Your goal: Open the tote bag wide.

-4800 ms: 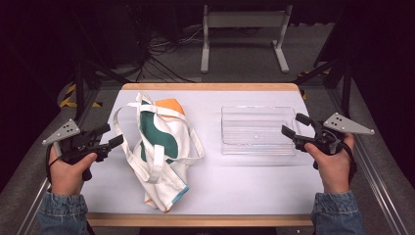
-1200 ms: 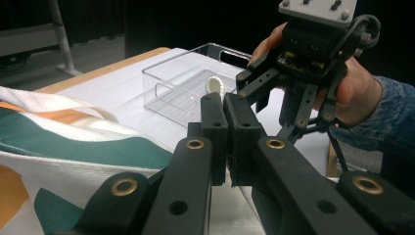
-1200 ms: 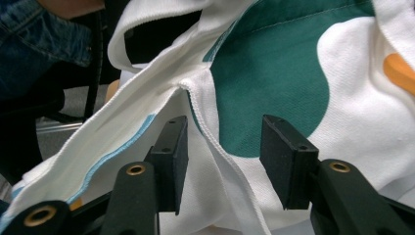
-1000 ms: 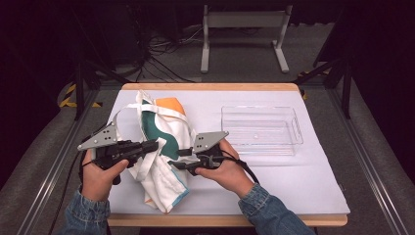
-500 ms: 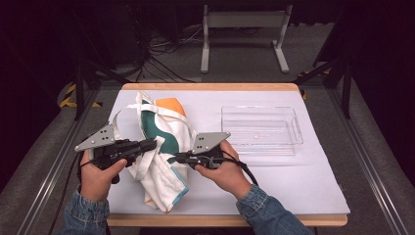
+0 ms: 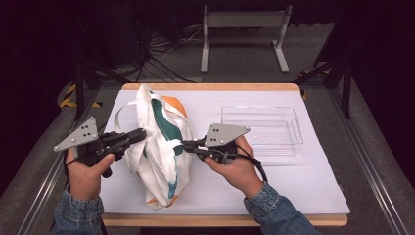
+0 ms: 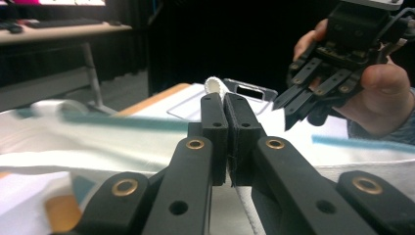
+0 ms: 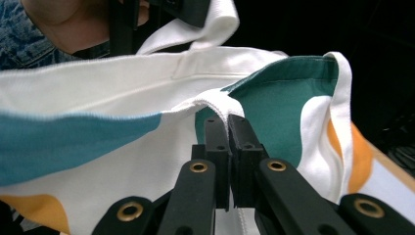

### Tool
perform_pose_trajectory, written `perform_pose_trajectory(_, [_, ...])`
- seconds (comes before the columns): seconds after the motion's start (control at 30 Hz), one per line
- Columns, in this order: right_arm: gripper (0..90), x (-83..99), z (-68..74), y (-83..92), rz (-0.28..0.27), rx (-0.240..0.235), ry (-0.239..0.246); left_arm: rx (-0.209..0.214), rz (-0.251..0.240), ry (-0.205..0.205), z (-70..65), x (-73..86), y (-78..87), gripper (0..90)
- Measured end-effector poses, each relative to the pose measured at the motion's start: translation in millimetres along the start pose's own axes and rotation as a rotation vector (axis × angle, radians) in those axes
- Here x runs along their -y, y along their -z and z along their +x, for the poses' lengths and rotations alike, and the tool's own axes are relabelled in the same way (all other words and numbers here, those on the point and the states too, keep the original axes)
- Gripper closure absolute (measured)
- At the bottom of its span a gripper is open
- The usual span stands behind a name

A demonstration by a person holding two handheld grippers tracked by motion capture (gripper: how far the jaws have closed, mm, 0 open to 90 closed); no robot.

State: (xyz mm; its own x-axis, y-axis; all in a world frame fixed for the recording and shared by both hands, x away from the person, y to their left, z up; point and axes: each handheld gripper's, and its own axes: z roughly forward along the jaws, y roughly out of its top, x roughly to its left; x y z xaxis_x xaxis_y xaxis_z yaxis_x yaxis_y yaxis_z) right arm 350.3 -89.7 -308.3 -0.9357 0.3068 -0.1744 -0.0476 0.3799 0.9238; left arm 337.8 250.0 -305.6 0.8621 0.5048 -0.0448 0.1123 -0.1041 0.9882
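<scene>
I had the tote bag (image 6: 159,147) lying on the white sheet (image 6: 293,181) toward the left half of the table (image 6: 205,87), white cloth with teal and orange patches, its mouth pulled up between my 2 tools. My left gripper (image 6: 139,134) was at the bag's left edge, and in the left gripper view its jaws sat pressed together on a white hem or strap (image 7: 215,87). My right gripper (image 6: 186,144) reached in from the bag's right side; its jaws had just been closing, and in the right gripper view they were clamped on the white rim (image 8: 215,104) of the bag's opening. The clear plastic tray (image 6: 262,129) sat to the right of the bag, apart from it.
</scene>
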Motion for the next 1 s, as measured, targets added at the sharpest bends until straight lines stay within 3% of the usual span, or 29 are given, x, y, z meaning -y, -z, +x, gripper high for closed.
perform_pose_trajectory(0.8, [87.8, -5.7, -15.0, 70.2, -0.085, 0.16, -0.041, -0.148, -0.096, 0.015, 15.9, -3.8, 60.2, 89.5])
perform_pose_trajectory(1.0, [87.8, -2.3, -17.0, 78.7, -0.094, 0.168, -0.061, -0.172, -0.021, 0.049, 21.3, 1.8, 71.2, 89.6])
